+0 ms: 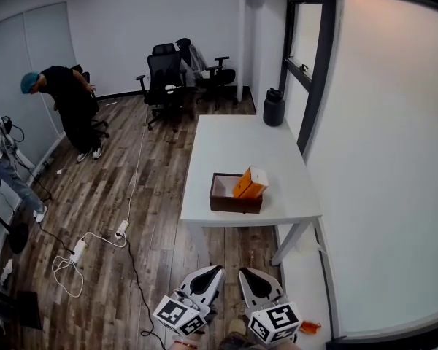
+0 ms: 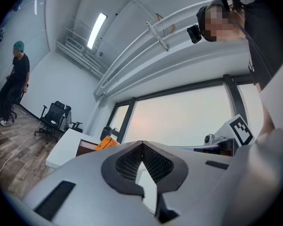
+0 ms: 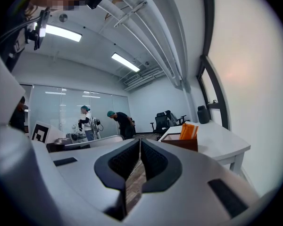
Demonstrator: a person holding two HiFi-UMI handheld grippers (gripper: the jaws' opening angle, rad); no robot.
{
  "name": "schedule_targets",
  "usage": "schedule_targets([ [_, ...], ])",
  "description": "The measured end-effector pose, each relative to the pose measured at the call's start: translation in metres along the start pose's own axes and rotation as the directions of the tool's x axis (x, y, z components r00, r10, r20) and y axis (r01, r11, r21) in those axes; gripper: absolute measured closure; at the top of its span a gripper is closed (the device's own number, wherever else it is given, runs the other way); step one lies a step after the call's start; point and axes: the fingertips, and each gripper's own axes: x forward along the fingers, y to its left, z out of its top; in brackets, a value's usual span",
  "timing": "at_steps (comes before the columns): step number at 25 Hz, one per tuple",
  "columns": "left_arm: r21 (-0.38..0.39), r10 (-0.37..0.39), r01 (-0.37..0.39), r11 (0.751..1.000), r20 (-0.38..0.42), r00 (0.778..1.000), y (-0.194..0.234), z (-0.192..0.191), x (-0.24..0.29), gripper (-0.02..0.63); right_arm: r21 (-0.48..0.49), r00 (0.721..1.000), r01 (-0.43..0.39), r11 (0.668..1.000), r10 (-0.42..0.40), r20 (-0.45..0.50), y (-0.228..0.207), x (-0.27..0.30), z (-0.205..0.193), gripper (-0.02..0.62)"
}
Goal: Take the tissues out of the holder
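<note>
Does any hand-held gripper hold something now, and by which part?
Nothing is held. The left hand-held gripper and the right hand-held gripper both have their jaws together, empty. The orange tissue pack stands in the holder, away from both.

White table (image 1: 233, 152) with black jug (image 1: 274, 108), office chairs (image 1: 166, 75) beyond, power strips (image 1: 79, 249) on wood floor (image 1: 109, 188).

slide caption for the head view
Left gripper and right gripper, shut, face the table with orange tissues in a brown holder.

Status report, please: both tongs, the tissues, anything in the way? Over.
Left tongs shut, empty; right tongs shut, empty. Orange tissue pack tilted in brown holder on white table, untouched. Black jug at far end, clear of holder.
</note>
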Motion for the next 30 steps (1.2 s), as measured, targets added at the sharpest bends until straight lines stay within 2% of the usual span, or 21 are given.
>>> schedule_targets([
  [13,0.010,0.024,-0.024,1.000,-0.003,1.000,0.041,-0.001,0.068,0.601,0.019,1.000,-0.023,1.000,0.024,-0.005,-0.057,0.059,0.014,0.588],
  [24,0.031,0.037,-0.037,0.999,-0.014,0.999,0.056,-0.002,0.099,0.601,0.032,0.998,-0.070,0.997,0.070,-0.005,-0.079,0.085,0.016,0.588],
  [30,0.038,0.013,-0.012,0.999,-0.006,1.000,0.070,0.000,0.126,0.601,0.039,0.999,-0.035,0.999,0.035,0.010,-0.104,0.100,0.021,0.588],
])
